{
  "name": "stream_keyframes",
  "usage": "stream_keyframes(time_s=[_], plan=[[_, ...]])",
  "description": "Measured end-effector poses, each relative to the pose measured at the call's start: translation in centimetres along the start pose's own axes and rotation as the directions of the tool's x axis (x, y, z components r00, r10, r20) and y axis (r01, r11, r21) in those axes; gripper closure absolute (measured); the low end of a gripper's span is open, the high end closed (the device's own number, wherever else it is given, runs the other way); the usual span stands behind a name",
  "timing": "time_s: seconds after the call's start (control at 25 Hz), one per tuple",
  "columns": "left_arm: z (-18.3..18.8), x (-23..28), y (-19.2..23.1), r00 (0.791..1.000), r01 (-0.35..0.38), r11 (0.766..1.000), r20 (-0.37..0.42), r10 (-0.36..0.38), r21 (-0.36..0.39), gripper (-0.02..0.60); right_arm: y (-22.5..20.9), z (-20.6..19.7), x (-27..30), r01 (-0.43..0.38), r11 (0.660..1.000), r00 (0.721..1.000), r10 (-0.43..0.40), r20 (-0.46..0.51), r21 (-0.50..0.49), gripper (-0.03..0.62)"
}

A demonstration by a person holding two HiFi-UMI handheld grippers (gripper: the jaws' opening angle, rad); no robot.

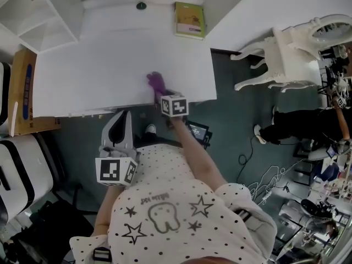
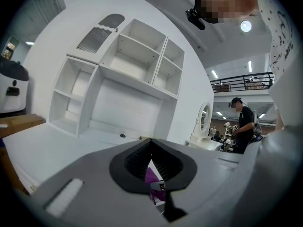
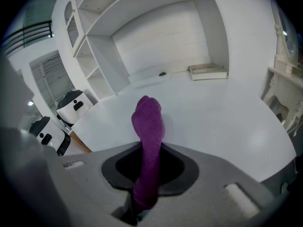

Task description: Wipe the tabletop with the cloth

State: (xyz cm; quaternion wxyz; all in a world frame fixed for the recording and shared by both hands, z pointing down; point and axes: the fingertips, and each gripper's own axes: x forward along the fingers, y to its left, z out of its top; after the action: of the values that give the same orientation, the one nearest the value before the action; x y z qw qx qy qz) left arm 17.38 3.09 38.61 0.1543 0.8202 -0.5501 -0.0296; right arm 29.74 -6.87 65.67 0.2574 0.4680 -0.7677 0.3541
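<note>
White desk with a shelf hutch (image 1: 38, 15) in a big open hall, and a book (image 1: 190, 20) lying up at the back edge. The tabletop (image 1: 110, 65) is bare apart from the purple cloth (image 1: 155, 82), which sits near the front edge. The right gripper (image 1: 163, 94) is clamped on it. From the right gripper view the cloth (image 3: 149, 126) pokes straight out through the jaws toward 12 o'clock, so its long axis runs in line with the gripper. Head view has it at roughly 11 o'clock from the marker cube, with most of the unwiped top off at 10 to 12. The right arm is reached out from the body and is obviously the nearer one. The left gripper (image 1: 122, 119) hangs off the desk at about 7 o'clock from the cloth, jaws closed on nothing as far as I can see. I'd guess the sweep goes away and leftward.
</note>
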Motion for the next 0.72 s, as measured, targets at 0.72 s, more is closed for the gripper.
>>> stream_keyframes(time_s=[0.72], plan=[[0.1, -0.2, 0.4, 0.997, -0.060, 0.998, 0.039, 0.061, -0.014, 0.581, -4.7, 0.6, -1.4, 0.040, 0.999, 0.999, -0.041, 0.022, 0.029, 0.525]])
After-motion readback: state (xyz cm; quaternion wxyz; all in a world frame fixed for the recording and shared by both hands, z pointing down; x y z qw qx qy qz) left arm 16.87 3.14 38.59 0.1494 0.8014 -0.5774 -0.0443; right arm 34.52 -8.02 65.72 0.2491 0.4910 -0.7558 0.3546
